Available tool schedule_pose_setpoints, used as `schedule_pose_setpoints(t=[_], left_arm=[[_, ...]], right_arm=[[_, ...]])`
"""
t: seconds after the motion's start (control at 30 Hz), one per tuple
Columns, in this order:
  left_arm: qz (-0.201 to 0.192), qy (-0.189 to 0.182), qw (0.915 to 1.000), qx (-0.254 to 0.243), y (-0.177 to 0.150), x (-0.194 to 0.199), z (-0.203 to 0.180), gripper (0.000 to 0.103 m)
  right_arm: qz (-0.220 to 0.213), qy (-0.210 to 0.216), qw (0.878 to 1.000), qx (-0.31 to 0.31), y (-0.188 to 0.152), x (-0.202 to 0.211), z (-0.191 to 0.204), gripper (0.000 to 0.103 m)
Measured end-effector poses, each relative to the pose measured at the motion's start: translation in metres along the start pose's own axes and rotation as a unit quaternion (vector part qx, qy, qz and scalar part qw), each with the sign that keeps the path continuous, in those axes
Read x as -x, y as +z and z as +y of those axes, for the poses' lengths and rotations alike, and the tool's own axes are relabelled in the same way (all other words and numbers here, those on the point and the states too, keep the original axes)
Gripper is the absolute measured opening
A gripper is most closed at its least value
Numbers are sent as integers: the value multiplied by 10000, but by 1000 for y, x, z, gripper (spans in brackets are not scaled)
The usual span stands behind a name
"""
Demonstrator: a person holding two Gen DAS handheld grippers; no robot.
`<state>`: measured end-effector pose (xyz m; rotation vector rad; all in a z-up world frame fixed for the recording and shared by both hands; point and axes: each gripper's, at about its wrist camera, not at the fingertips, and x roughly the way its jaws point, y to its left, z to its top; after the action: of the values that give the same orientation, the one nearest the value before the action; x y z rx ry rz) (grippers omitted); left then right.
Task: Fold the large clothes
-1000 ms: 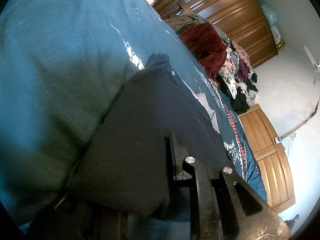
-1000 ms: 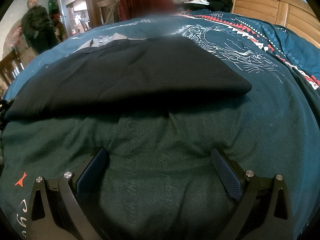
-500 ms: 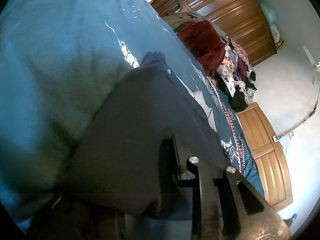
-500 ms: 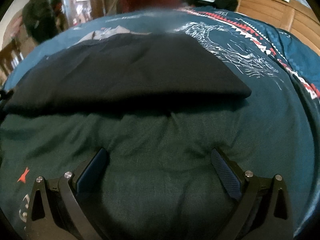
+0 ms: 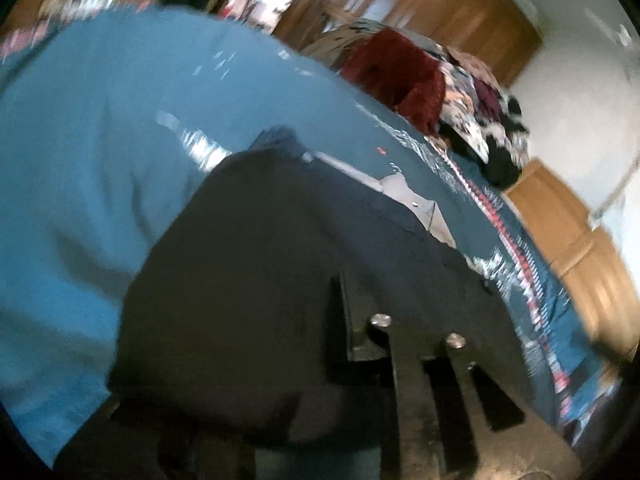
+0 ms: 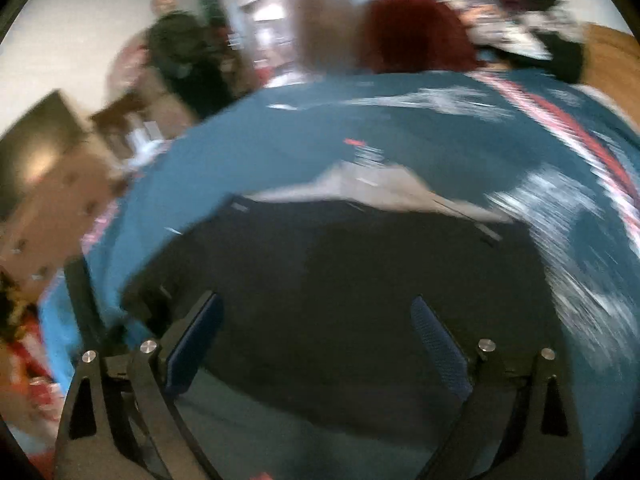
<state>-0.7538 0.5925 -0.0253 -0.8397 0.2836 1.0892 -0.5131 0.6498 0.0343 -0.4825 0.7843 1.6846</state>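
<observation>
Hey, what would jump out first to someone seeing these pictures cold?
The dark folded garment lying flat in the middle of the teal patterned bedspread, with the open right tool poised just above its near edge. Behind it, at the far end of the bed, sits a heap of clothes topped by a dark red piece.

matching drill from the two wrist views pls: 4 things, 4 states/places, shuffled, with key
Things
1. dark navy folded garment
2. teal printed bedspread
3. dark red fuzzy garment
4. right gripper

Places or states
A. in the clothes pile at the far end of the bed
B. open, fingers spread over dark cloth
C. covers the bed, under everything else
D. lies flat on the bed, a pale grey lining showing at its far edge

Pairs: 1-D, 2-C, 3-A, 4-B
</observation>
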Motion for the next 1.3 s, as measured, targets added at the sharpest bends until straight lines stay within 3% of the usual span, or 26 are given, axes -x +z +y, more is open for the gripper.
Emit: schedule_pose_setpoints(t=[0.1, 0.23, 0.33, 0.43, 0.47, 0.5, 0.53, 0.6, 0.63, 0.73, 0.9, 1.07, 1.3], left_arm=[[-172, 120, 9962, -846, 3, 5, -33, 13], [-267, 91, 9861, -1635, 1, 1, -69, 13], [-260, 36, 9787, -2035, -2, -5, -87, 13], [-164, -74, 9758, -2181, -4, -13, -93, 13], [-144, -80, 9735, -2280, -5, -15, -96, 13], [-123, -97, 9708, -2394, -6, -18, -99, 13], [-98, -123, 9685, -2487, -7, -20, -102, 13], [-52, -195, 9663, -2567, -9, -24, -106, 13], [-19, -267, 9650, -2610, -9, -26, -109, 13], [89, -589, 9577, -2815, -14, -25, -125, 13], [478, -1345, 9272, -3464, -44, -37, -183, 13], [925, -1697, 9021, -3858, -67, -59, -227, 13], [1350, -1863, 8938, -3850, -80, -82, -261, 16]], right_arm=[[421, 715, 9964, 186, 65, -57, 32, 98], [1128, 1308, 9843, 351, 115, -122, 65, 97], [1701, 1298, 9752, 559, 130, -166, 78, 96], [1958, 940, 9725, 845, 135, -194, 80, 96], [2032, 918, 9711, 852, 135, -200, 78, 93], [2052, 866, 9711, 857, 134, -204, 75, 84], [2096, 938, 9698, 823, 134, -208, 66, 62], [2101, 1041, 9706, 538, 130, -209, 41, 29], [1954, 1073, 9745, 256, 128, -202, 22, 22], [1417, 1231, 9808, -537, 105, -170, -42, 19], [1016, 1137, 9767, -1508, 55, -117, -155, 17], [858, 1147, 9664, -2132, 23, -92, -232, 14], [1058, 1181, 9606, -2282, 7, -93, -293, 14]])
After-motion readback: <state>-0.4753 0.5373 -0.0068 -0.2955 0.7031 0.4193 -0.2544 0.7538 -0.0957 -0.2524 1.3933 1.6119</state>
